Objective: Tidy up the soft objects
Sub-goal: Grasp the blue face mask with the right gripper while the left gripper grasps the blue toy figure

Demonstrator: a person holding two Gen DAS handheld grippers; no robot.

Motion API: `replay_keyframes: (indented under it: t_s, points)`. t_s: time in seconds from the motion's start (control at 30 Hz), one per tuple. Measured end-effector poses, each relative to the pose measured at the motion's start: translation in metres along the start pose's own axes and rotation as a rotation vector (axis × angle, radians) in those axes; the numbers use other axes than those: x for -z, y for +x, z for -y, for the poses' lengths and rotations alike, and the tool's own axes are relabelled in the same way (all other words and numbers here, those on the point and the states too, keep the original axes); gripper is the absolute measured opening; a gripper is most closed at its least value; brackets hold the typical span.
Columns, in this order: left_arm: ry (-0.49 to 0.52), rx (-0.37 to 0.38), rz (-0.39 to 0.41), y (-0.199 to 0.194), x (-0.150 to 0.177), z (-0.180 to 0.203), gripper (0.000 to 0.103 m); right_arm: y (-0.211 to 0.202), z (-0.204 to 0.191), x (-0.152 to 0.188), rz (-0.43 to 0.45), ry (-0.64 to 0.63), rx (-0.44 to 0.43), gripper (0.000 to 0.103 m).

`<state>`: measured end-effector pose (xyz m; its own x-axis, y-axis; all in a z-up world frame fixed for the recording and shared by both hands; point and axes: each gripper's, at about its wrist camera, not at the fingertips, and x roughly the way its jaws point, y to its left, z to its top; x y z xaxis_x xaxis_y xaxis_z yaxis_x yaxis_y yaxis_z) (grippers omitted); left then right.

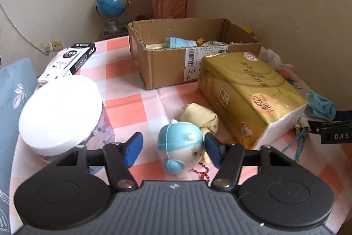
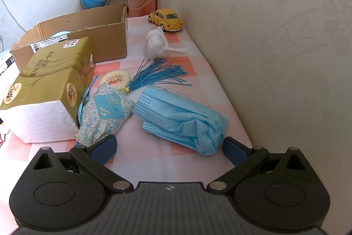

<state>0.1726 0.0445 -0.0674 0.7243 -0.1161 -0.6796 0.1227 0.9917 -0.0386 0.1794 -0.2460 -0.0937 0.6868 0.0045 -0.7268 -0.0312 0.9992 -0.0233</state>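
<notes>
A blue and white plush toy [image 1: 181,147] lies on the checked cloth between the fingers of my open left gripper [image 1: 172,147]; the right pad is at the toy's side, the left pad stands apart. A cream cloth [image 1: 200,117] lies just behind it. My open right gripper [image 2: 169,150] straddles the near end of a crumpled blue face mask [image 2: 182,119]. A blue patterned sachet [image 2: 105,115] with a blue tassel [image 2: 158,73] lies left of the mask. A white soft toy [image 2: 156,44] sits further back. An open cardboard box [image 1: 167,63] holds several soft items.
A gold tissue pack [image 1: 248,94] lies between the two grippers, also in the right wrist view [image 2: 50,85]. A white round container [image 1: 61,111] and a black-and-white box [image 1: 70,61] stand at left. A globe [image 1: 112,4] and yellow toy car [image 2: 167,19] are at the back. A wall runs along the right.
</notes>
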Motion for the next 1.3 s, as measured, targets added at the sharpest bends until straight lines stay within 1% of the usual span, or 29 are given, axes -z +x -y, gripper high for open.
replay_keyframes:
  t_s: [0.03,0.1,0.27,0.4,0.57,0.67,0.87,0.93,1.0,1.07,1.17,1.2,1.3]
  points:
    - [-0.006,0.01,-0.001,0.001,0.0,-0.001,0.054,0.0,0.0,0.0,0.002,-0.001,0.0,0.103]
    - [-0.021,0.026,-0.006,0.003,0.001,-0.003,0.044,0.0,0.0,0.001,0.009,-0.001,0.0,0.103]
    - [-0.029,0.031,-0.02,-0.003,0.004,-0.002,0.044,-0.001,0.001,0.002,0.015,-0.008,-0.009,0.103]
    - [-0.039,0.04,-0.038,-0.017,0.015,-0.004,0.044,-0.002,0.002,0.002,0.012,-0.018,-0.019,0.103]
    - [-0.024,0.072,-0.06,-0.033,0.028,-0.003,0.044,-0.002,0.002,0.0,0.001,-0.021,-0.022,0.103]
    - [-0.012,0.083,-0.062,-0.036,0.031,-0.002,0.045,-0.002,0.004,-0.001,-0.01,-0.009,-0.02,0.103]
    - [-0.009,0.083,-0.058,-0.032,0.029,-0.001,0.046,-0.004,0.019,-0.008,0.008,0.083,-0.011,0.103]
    - [-0.014,0.083,-0.06,-0.03,0.029,-0.001,0.049,-0.002,0.021,-0.011,0.009,0.1,-0.013,0.102]
    - [-0.016,0.083,-0.06,-0.03,0.03,-0.001,0.057,-0.001,0.022,-0.016,0.013,0.116,-0.021,0.102]
    - [-0.009,0.076,-0.059,-0.03,0.031,0.0,0.059,0.002,0.02,-0.02,0.017,0.125,-0.019,0.102]
    - [-0.006,0.07,-0.064,-0.028,0.032,-0.001,0.06,0.008,0.017,-0.025,0.01,0.13,-0.007,0.101]
    - [-0.009,0.069,-0.066,-0.028,0.033,-0.001,0.06,0.01,0.016,-0.026,0.006,0.129,0.004,0.101]
    - [-0.005,0.065,-0.071,-0.027,0.034,-0.003,0.06,0.015,0.013,-0.028,-0.005,0.124,0.034,0.092]
